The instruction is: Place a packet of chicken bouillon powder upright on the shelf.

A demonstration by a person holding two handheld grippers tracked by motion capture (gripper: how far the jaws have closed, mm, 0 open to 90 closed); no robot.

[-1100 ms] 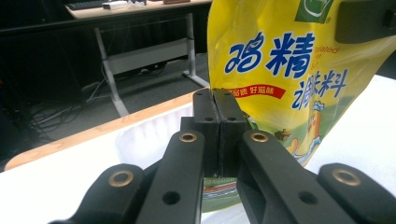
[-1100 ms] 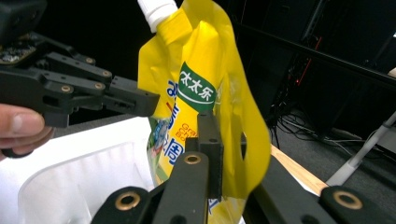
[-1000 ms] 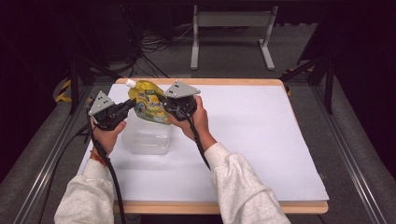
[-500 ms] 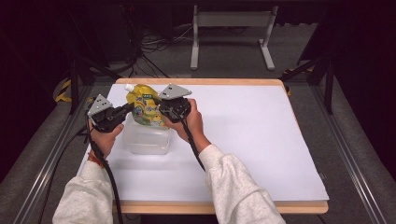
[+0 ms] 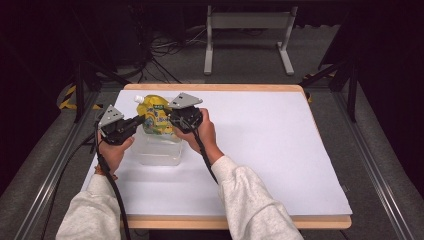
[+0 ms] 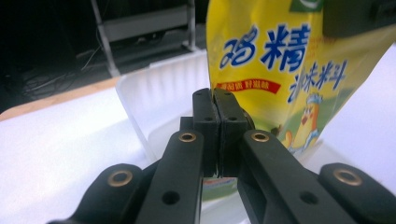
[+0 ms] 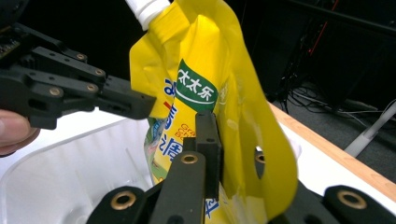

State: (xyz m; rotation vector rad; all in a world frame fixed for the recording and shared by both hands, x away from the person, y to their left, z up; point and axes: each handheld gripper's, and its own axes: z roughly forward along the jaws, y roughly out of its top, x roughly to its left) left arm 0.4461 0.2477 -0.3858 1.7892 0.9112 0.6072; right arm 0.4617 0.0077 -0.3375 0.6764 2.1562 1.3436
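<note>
A yellow stand-up pouch [image 5: 156, 118] with a white spout at its top left hangs upright over a clear plastic container [image 5: 159, 151]. My left gripper [image 5: 142, 119] is shut on the pouch's left edge. In the left gripper view the two jaws pinch together on the pouch [image 6: 280, 60] at its lower side, left gripper [image 6: 217, 112]. My right gripper [image 5: 173, 119] is shut on the pouch's right edge. In the right gripper view the yellow pouch [image 7: 205, 70] hides the right jaw of the right gripper [image 7: 229, 149], and the left gripper [image 7: 133, 103] grips the far side.
The container [image 7: 70, 177] sits at the left of a white sheet covering the table [image 5: 280, 150], near its back left corner. A wooden table edge [image 5: 215, 87] runs behind. A metal stand [image 5: 247, 22] and cables lie on the floor beyond.
Both grippers have brought the pouch a little lower and leftward, so its bottom now hangs nearer the container. The grips are unchanged.
</note>
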